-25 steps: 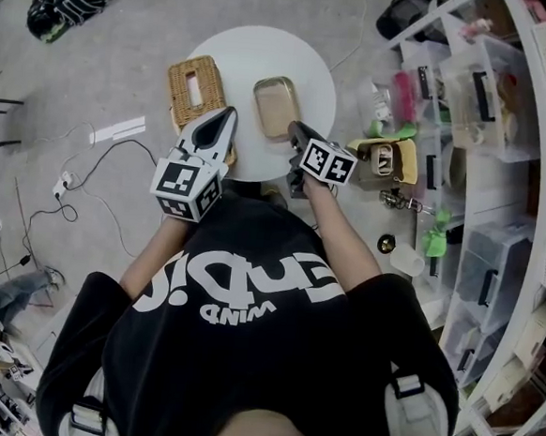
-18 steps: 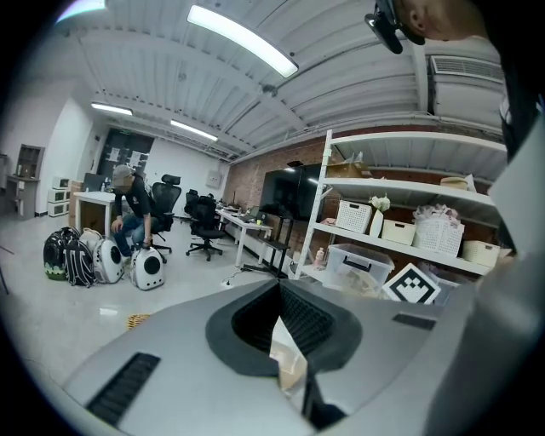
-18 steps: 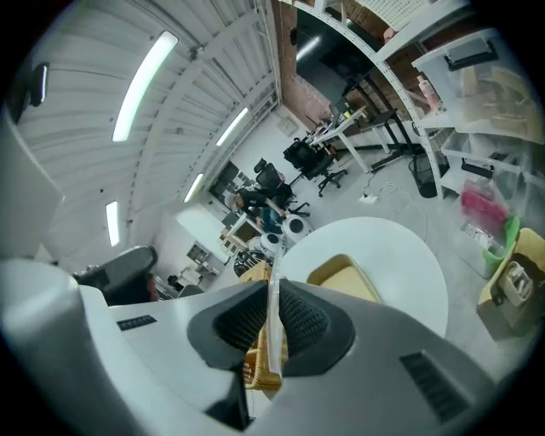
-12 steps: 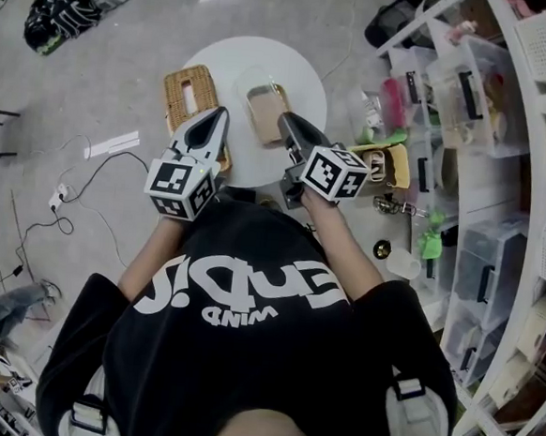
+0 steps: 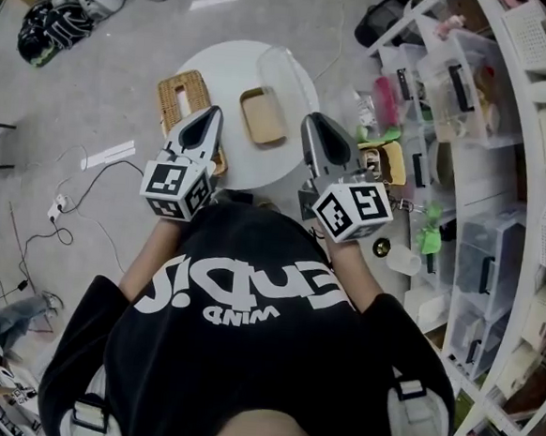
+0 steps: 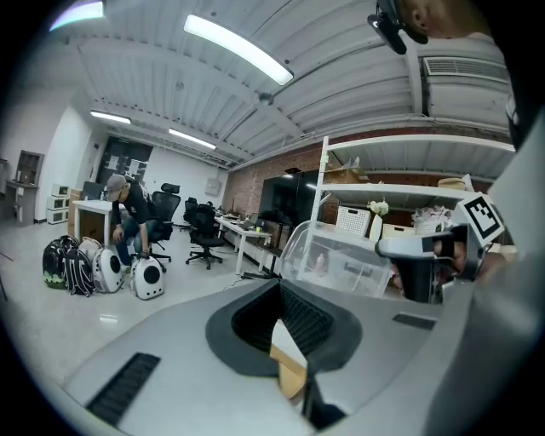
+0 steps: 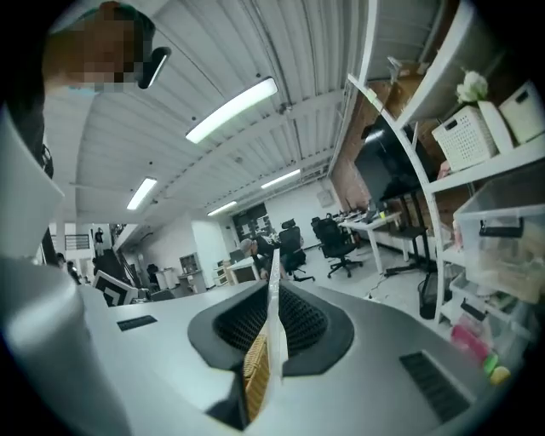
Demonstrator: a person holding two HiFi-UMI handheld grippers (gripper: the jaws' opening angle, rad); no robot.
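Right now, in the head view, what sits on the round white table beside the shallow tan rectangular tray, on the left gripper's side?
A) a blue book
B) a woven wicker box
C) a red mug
B: the woven wicker box lies left of the tan tray on the white table.

The wicker box (image 5: 195,112) and tray (image 5: 262,116) crowd the table (image 5: 224,67); shelves (image 5: 530,186) block right.

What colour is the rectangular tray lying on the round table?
The tray is tan, a light brown; the head view shows it best.
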